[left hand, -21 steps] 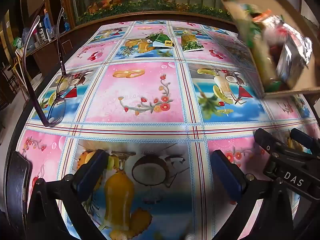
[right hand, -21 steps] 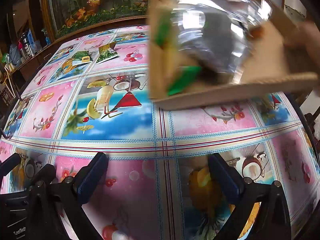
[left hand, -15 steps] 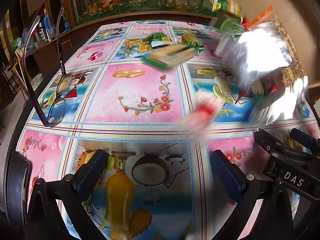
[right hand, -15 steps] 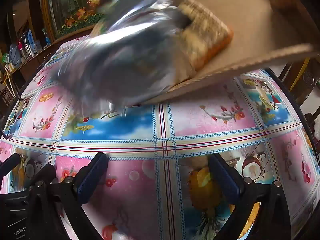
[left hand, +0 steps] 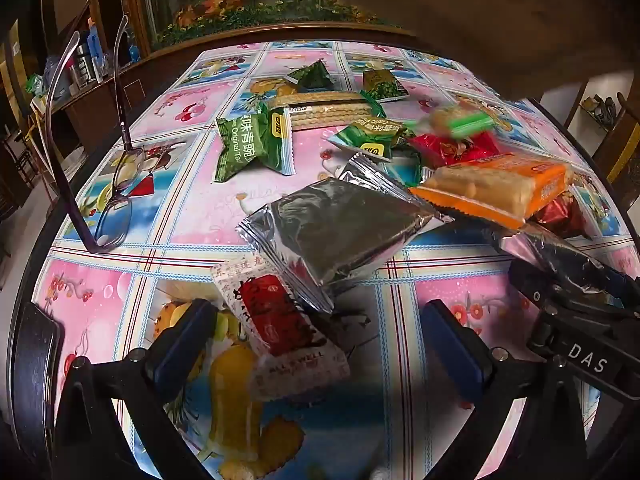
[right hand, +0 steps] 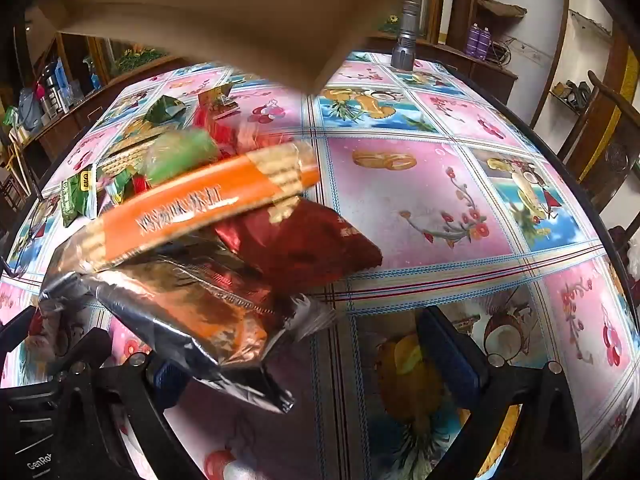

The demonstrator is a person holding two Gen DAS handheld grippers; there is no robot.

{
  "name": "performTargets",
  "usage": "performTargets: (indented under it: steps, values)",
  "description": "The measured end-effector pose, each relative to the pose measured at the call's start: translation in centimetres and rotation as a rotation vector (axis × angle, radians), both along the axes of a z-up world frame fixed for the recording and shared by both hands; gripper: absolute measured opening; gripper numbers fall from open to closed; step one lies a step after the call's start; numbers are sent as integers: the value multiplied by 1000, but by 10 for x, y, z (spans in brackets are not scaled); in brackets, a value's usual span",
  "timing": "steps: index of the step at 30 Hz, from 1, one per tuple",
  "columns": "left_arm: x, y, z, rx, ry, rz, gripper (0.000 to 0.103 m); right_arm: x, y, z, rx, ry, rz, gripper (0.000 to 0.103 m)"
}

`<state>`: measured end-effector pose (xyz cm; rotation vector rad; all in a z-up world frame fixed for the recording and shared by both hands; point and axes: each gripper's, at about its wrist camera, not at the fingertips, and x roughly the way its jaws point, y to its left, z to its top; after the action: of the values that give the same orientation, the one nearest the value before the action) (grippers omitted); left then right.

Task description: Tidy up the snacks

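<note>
**Mia:** Table first, it's the biggest thing. It has a pink and blue cloth with fruit pictures.

**Ben:** Up top there's a brown cardboard box, tipped over the table (I can't see who holds it).

**Mia:** Snacks are all over the cloth in a messy pile. A big silver packet lies in the middle. An orange cracker pack leans on the pile just beside it.

**Ben:** A dark red bag sits under the orange one. A green pea bag lies farther back, with a long wafer pack behind it.

**Mia:** A red and white packet lies close to the left gripper, between its fingers.

**Ben:** Is it pinching it?

**Mia:** No. Its jaws are wide apart and hold nothing.

**Ben:** The right gripper is spread wide too. Another silver bag lies over its left finger, but nothing is squeezed.

**Mia:** Glasses rest at the table's left edge, well apart from the snacks.
</note>
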<state>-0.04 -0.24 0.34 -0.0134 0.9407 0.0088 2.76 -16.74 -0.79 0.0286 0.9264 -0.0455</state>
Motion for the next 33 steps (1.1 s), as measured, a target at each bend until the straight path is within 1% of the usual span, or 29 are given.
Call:
performTargets:
  steps: [33]
  values:
    - [1,2,-3,0,0,0,103,-1,-2,0,0,1,0,103]
